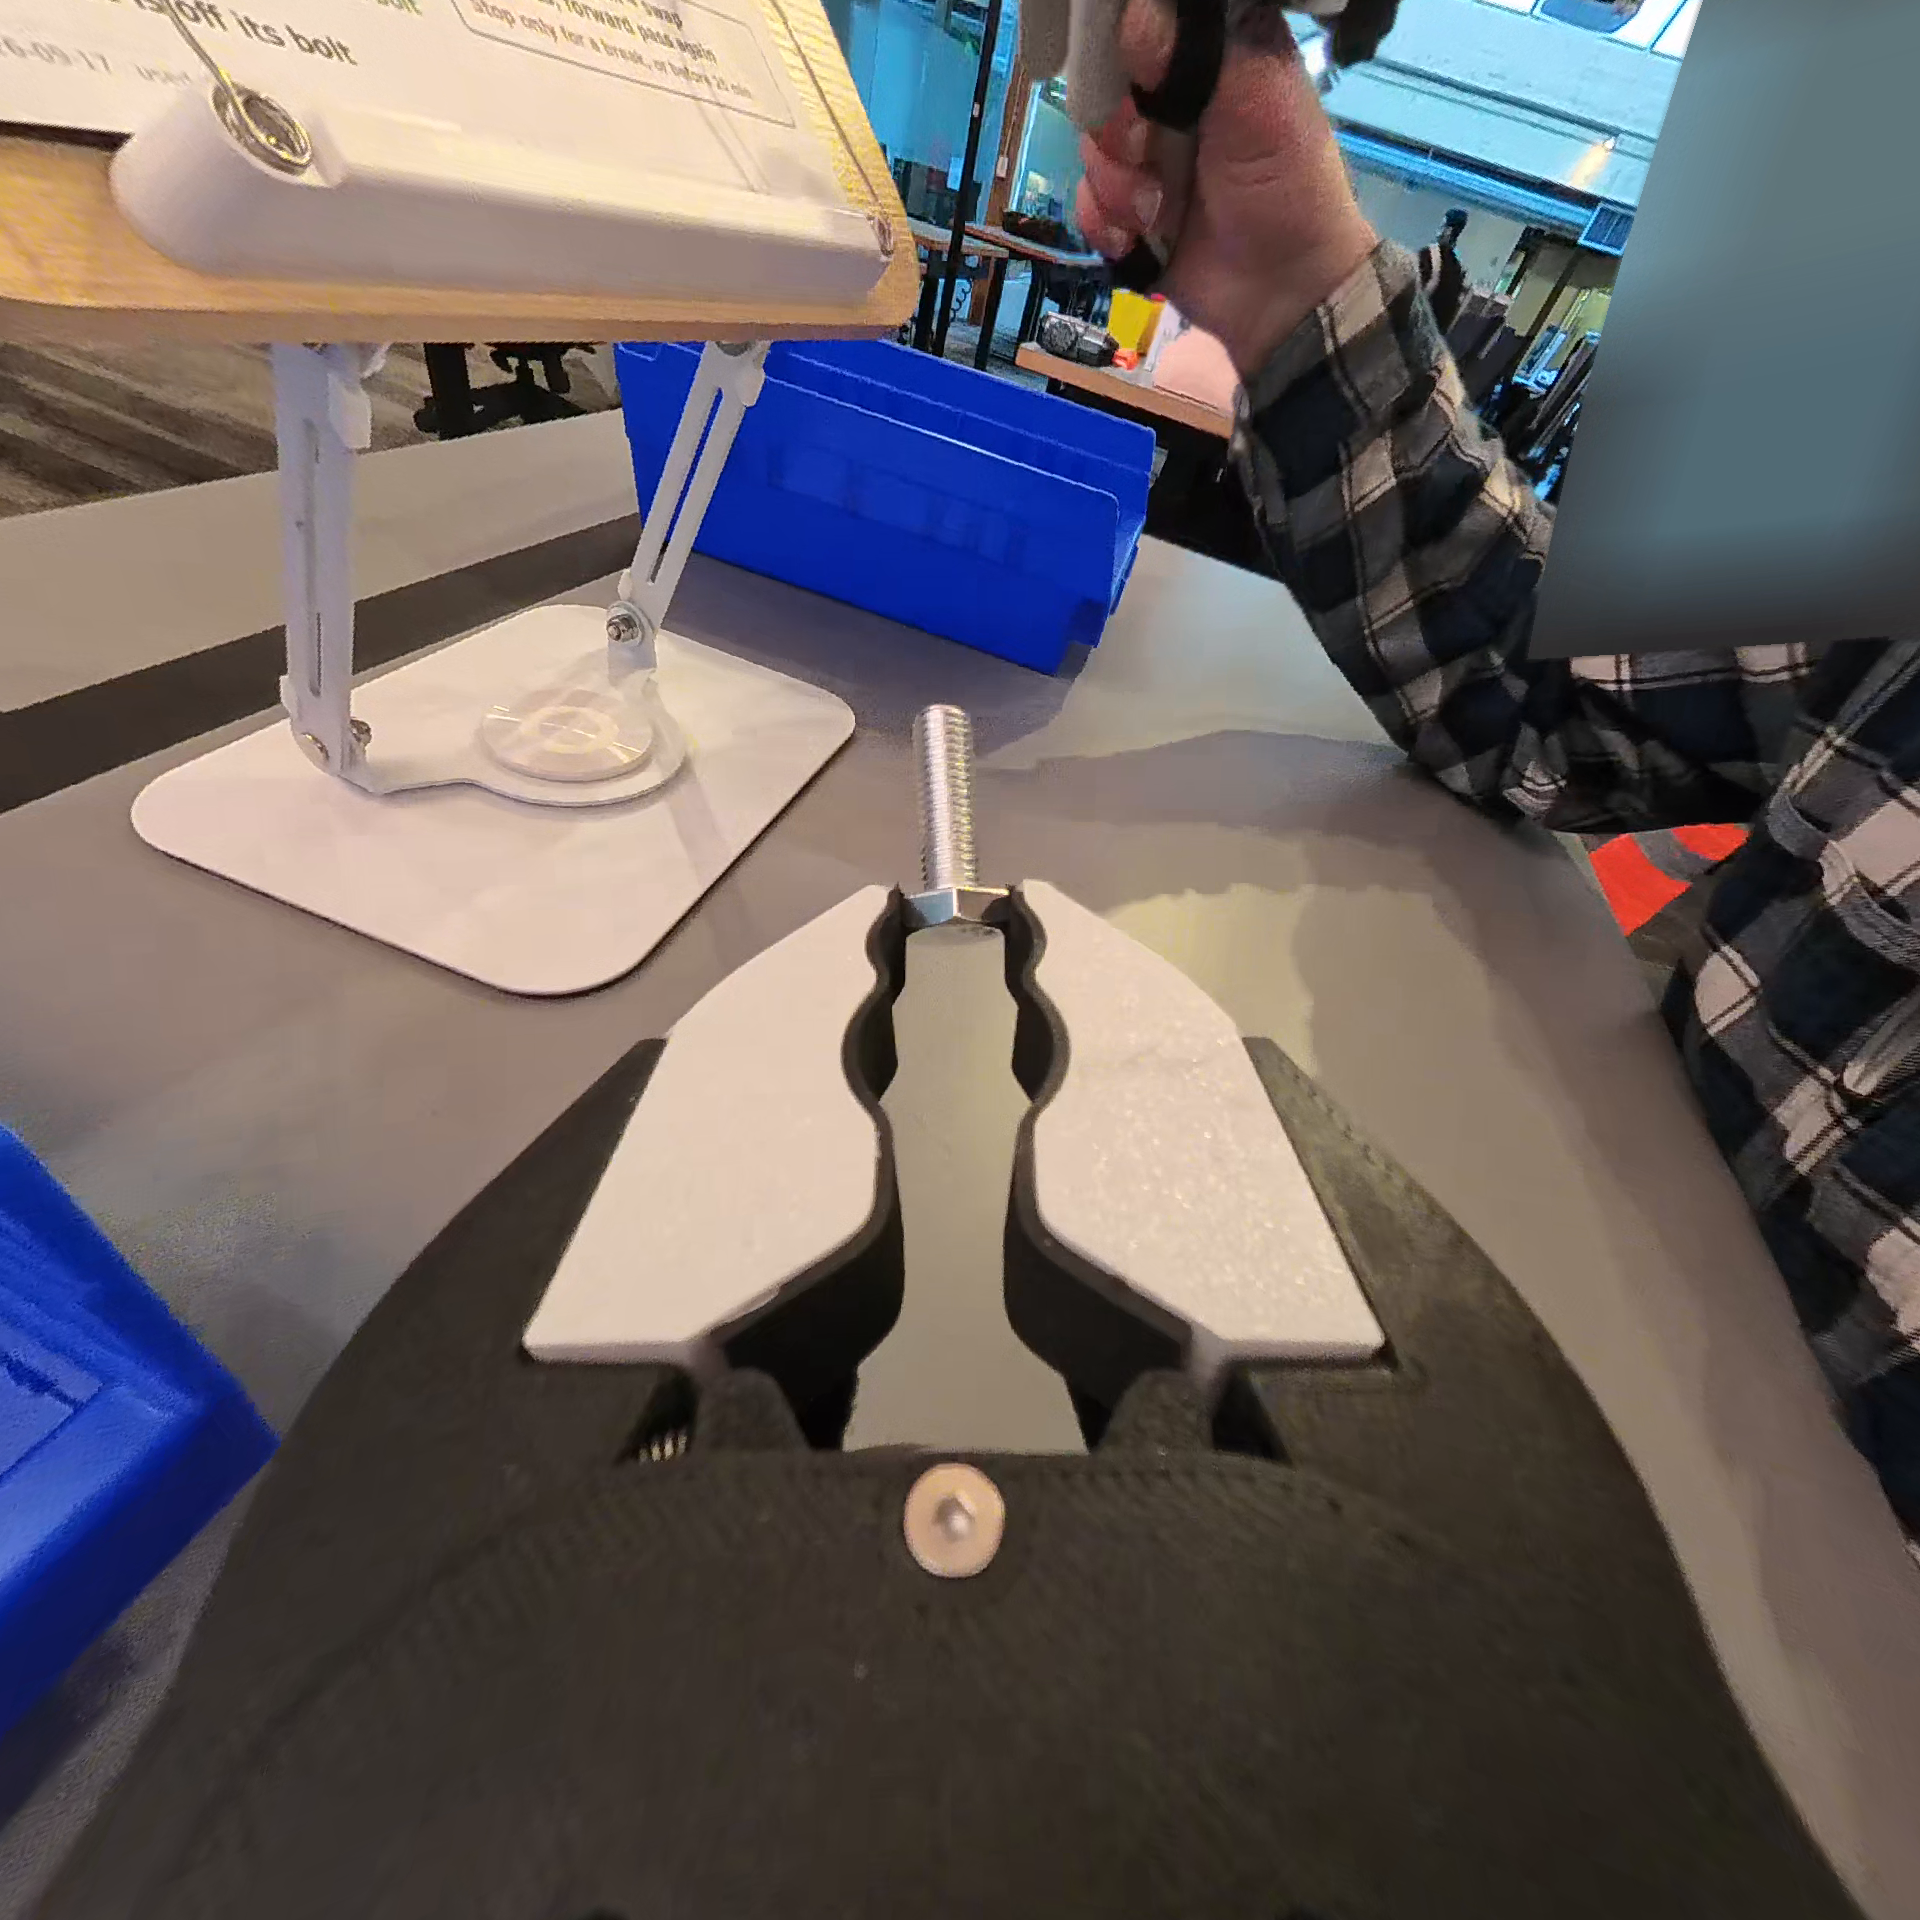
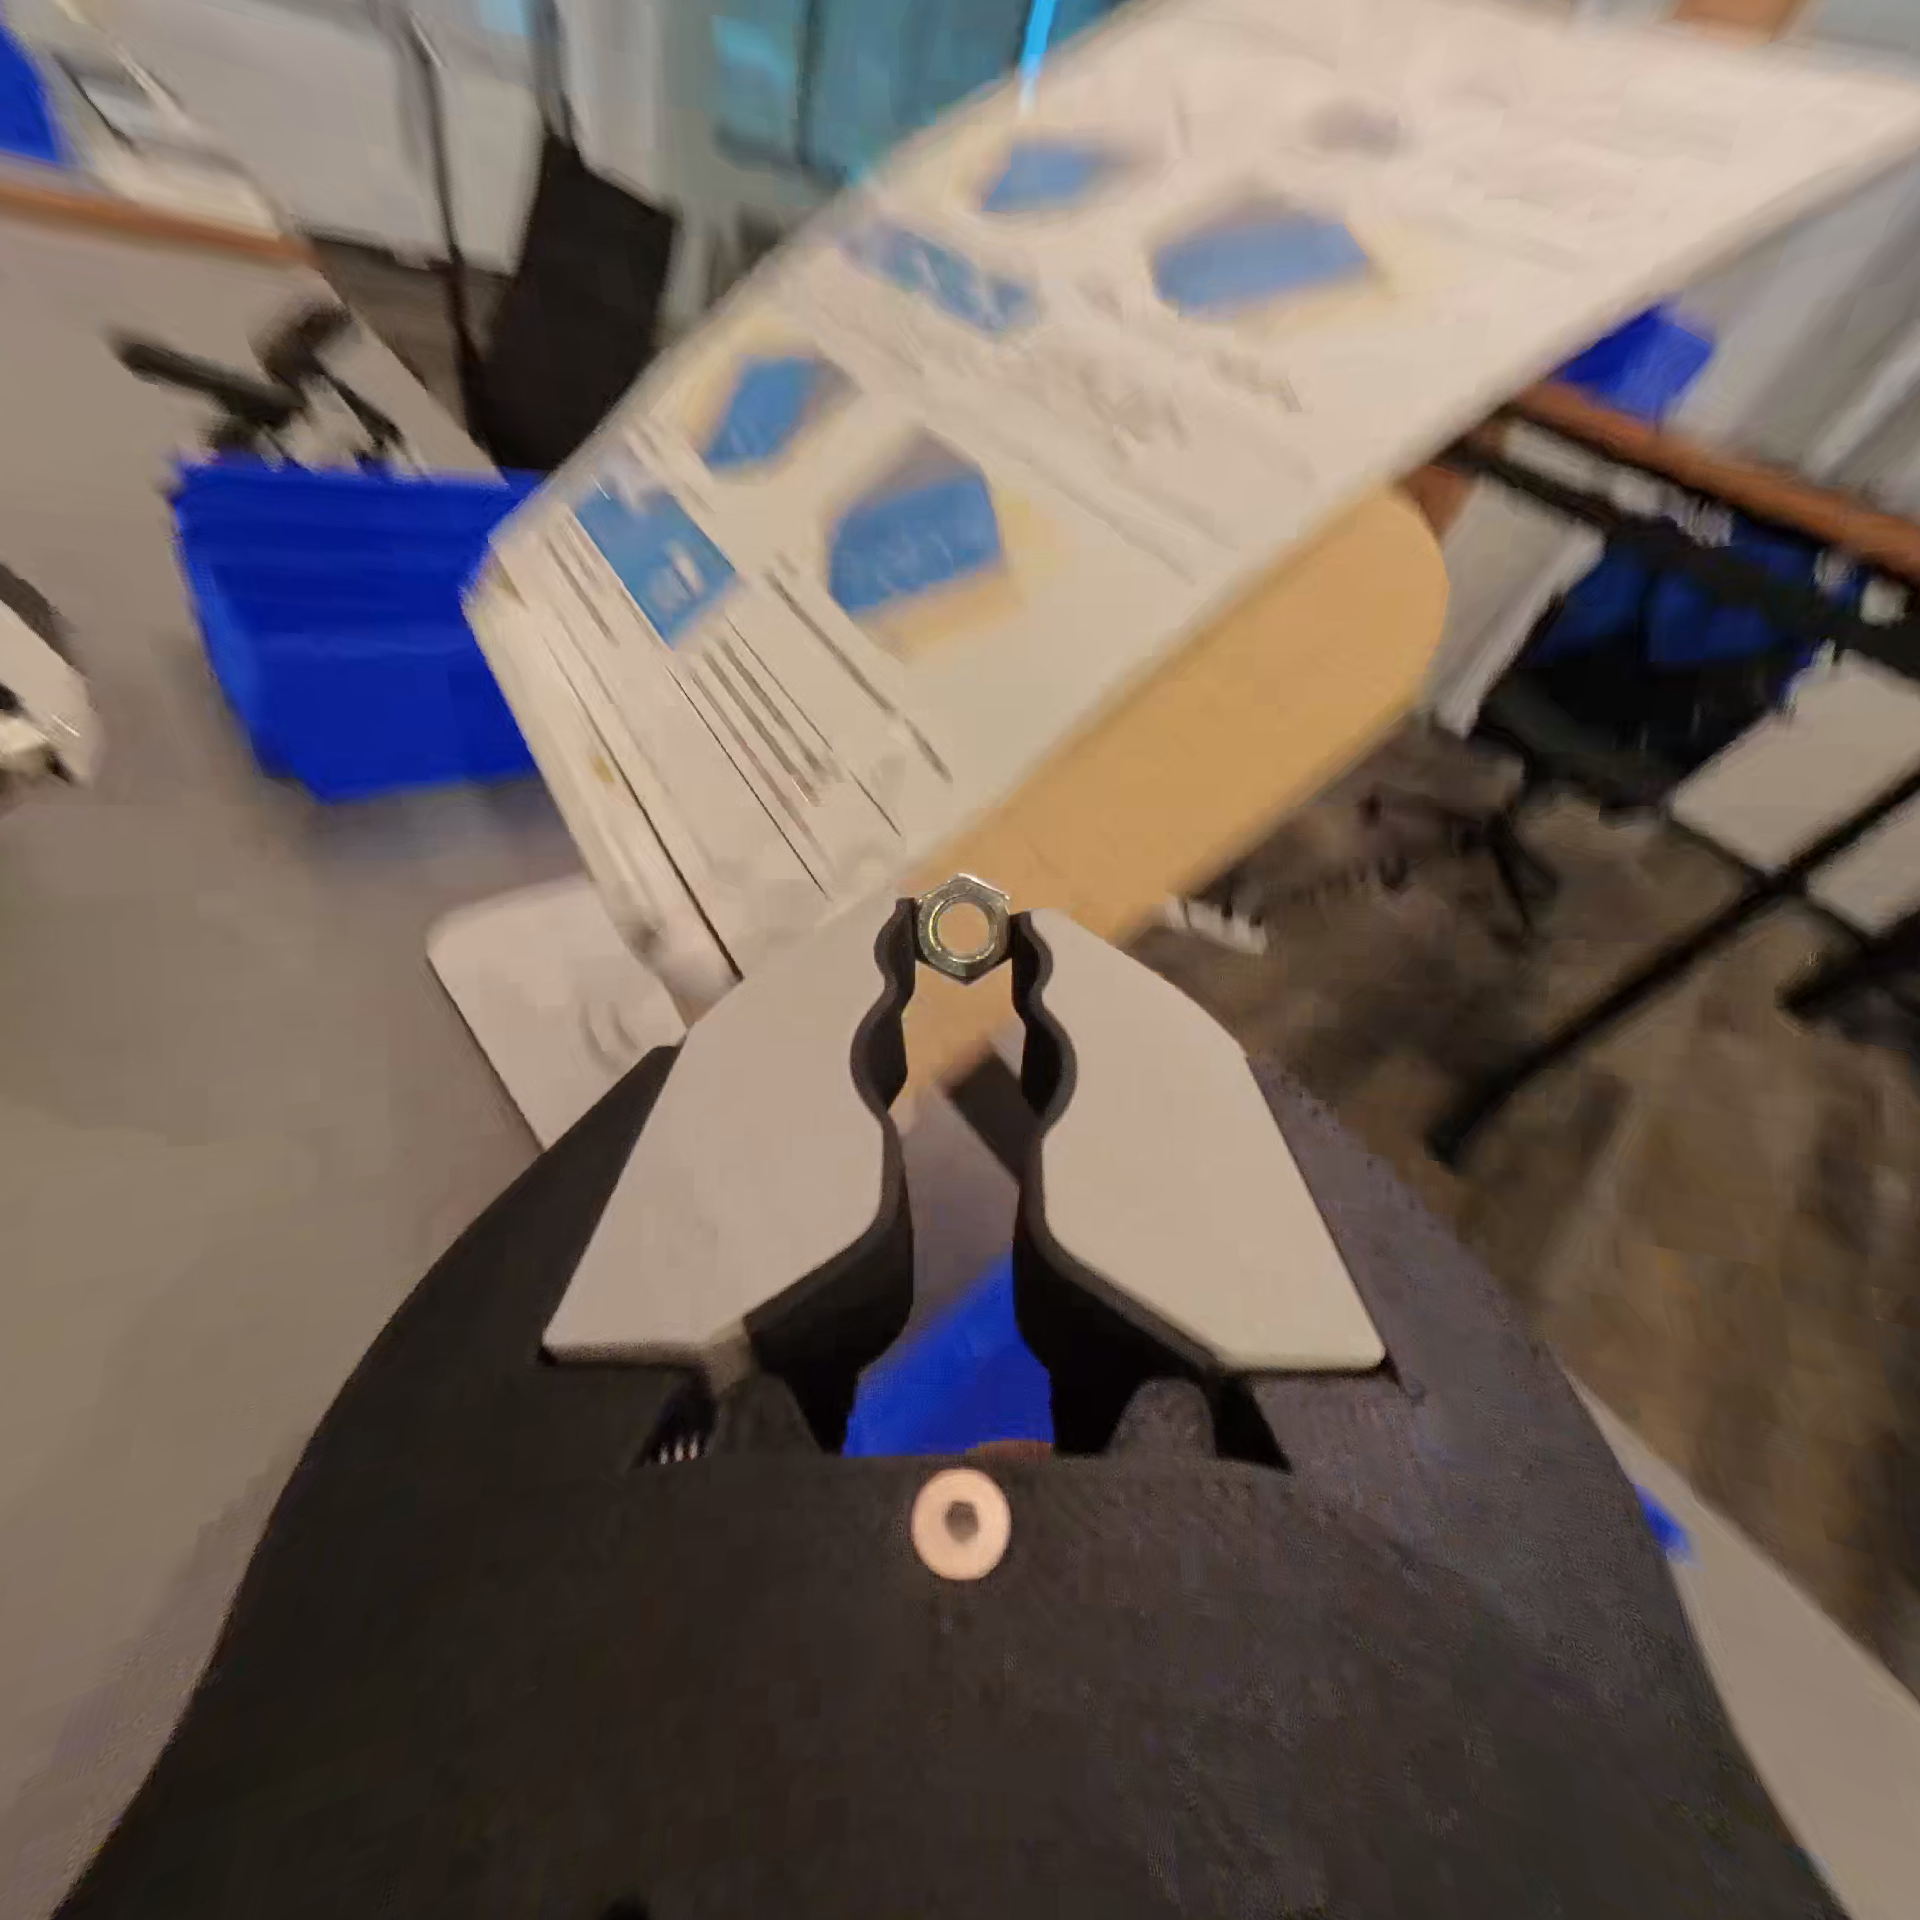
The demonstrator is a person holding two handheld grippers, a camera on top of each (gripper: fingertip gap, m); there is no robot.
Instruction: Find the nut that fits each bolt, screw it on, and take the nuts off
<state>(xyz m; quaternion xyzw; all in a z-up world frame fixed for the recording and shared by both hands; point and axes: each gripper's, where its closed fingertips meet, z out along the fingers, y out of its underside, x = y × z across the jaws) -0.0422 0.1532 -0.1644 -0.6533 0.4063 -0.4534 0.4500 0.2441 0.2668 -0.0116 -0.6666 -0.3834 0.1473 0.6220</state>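
My left gripper (image 1: 954, 906) is shut on the hex head of a silver bolt (image 1: 943, 795). The bolt's threaded shank points up and away from the fingertips, above the grey table (image 1: 1299, 935). My right gripper (image 2: 961, 930) is shut on a silver hex nut (image 2: 961, 928), pinched at the fingertips with its hole facing the camera. The right wrist view is blurred by motion. A hand (image 1: 1216, 177) in a plaid sleeve holds the other gripper's handle high at the top of the left wrist view.
A document stand with a white base (image 1: 488, 821) and a wooden board (image 1: 436, 301) carrying a printed sheet stands at the left; it also shows in the right wrist view (image 2: 1039, 468). Blue bins sit behind it (image 1: 894, 499), at the near left (image 1: 94, 1403) and in the right wrist view (image 2: 343, 623). There is about 35 cm between the tips of the two grippers.
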